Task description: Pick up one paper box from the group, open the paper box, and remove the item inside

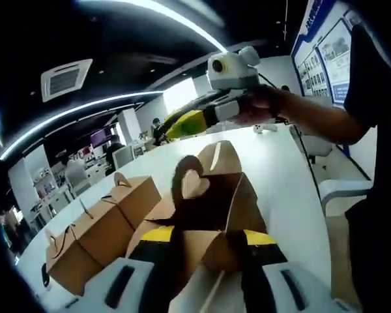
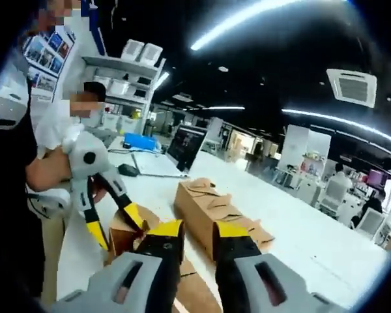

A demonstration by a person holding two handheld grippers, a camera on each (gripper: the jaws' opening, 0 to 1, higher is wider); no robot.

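A brown paper box (image 1: 212, 195) with its top flaps standing open sits between the jaws of my left gripper (image 1: 208, 236), which is shut on its near side. In the right gripper view the same box (image 2: 125, 236) shows low at the left, with the left gripper (image 2: 117, 228) clamped over its corner. My right gripper (image 2: 199, 229) is open, with nothing between its yellow tips. A hand holds the right gripper (image 1: 176, 128) above and behind the open box. More closed boxes (image 1: 117, 208) (image 2: 208, 208) lie in a row on the white table (image 1: 293, 189).
A monitor (image 2: 186, 147), a mouse (image 2: 127, 171) and a blue object (image 2: 138, 140) sit further along the table. A white chair (image 1: 342, 189) stands by the table edge. The person's dark-clothed body (image 2: 13, 195) is close on the left.
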